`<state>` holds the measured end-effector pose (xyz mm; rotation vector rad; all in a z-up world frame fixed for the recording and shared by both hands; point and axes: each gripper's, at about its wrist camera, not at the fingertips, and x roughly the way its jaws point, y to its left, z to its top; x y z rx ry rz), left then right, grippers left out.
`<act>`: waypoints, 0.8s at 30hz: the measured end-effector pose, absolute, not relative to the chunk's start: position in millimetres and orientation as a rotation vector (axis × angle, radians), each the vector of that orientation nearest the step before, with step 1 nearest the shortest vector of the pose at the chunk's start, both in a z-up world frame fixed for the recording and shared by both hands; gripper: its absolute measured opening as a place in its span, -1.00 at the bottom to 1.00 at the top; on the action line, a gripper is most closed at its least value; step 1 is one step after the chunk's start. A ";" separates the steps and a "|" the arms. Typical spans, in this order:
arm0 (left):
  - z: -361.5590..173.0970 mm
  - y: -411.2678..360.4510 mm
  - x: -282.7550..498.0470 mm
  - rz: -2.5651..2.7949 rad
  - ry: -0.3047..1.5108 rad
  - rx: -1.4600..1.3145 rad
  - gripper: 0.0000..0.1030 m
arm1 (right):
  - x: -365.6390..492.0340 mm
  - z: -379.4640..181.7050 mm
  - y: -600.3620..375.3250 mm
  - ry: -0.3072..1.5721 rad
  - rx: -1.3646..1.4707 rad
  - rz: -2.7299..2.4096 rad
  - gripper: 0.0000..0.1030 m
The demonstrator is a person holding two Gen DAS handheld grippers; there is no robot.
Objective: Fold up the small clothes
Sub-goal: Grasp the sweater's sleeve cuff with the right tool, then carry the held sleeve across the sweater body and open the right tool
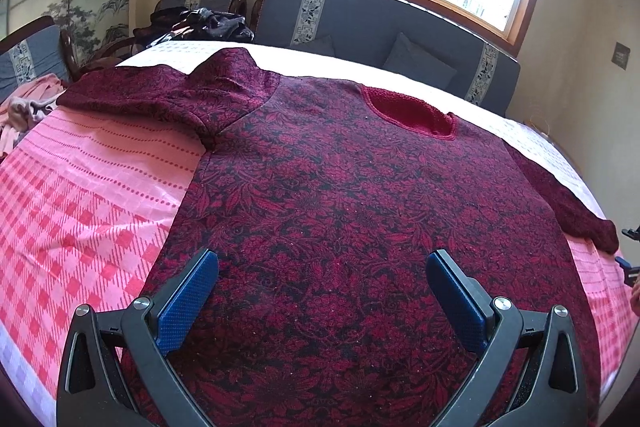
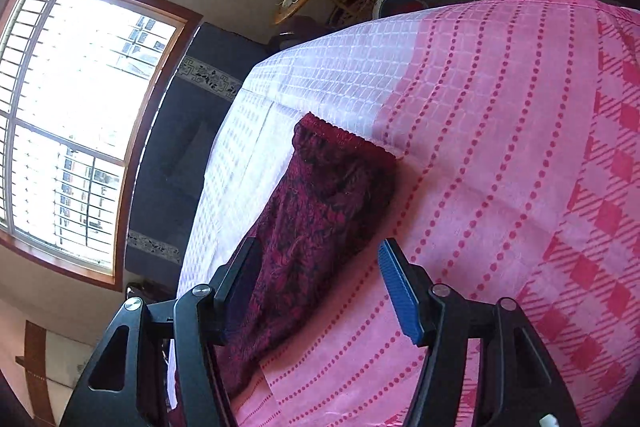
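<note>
Beneath wide-open, empty left tongs (image 1: 322, 261), sweater (image 1: 320, 187); its sleeve (image 2: 320, 211) between gaping, empty right tongs (image 2: 320, 259).

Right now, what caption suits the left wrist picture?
Open left claw poised over a dark red flowered sweater spread on a pink checked bedspread.

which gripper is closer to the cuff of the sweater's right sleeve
Right. The right gripper is open, straddling that sleeve just short of the cuff. The left gripper hovers open over the sweater body near the hem.

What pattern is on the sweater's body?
Dark red floral on black; the sweater shows best in the left wrist view.
</note>
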<state>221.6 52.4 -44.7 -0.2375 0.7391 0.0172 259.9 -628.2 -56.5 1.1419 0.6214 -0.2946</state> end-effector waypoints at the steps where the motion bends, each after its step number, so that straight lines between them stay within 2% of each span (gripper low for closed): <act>1: -44.4 51.3 221.2 0.018 0.738 -0.232 1.00 | 260.5 -57.1 -629.1 0.624 1.137 -0.300 0.15; 8: -46.1 48.4 225.1 0.019 0.759 -0.214 1.00 | 273.3 -67.9 -647.7 0.565 1.126 -0.355 0.14; 13: -47.7 46.9 228.0 0.015 0.774 -0.208 1.00 | 288.9 -67.2 -643.1 0.595 1.065 -0.324 0.13; 14: -47.9 46.5 228.3 0.015 0.776 -0.206 1.00 | 290.6 -67.1 -641.9 0.608 1.044 -0.335 0.06; 15: -47.9 46.1 228.1 0.016 0.776 -0.204 1.00 | 294.1 -68.8 -642.1 0.645 1.024 -0.363 -0.32; 16: -47.9 46.2 227.9 0.016 0.775 -0.204 1.00 | 295.9 -73.2 -643.0 0.688 1.019 -0.383 -0.81; 20: -47.7 47.8 227.3 0.016 0.771 -0.214 1.00 | 291.4 -71.2 -643.1 0.688 1.015 -0.388 -0.81; 24: -47.4 52.0 226.0 0.016 0.763 -0.236 1.00 | 285.8 -45.7 -620.6 0.628 0.990 -0.335 -0.81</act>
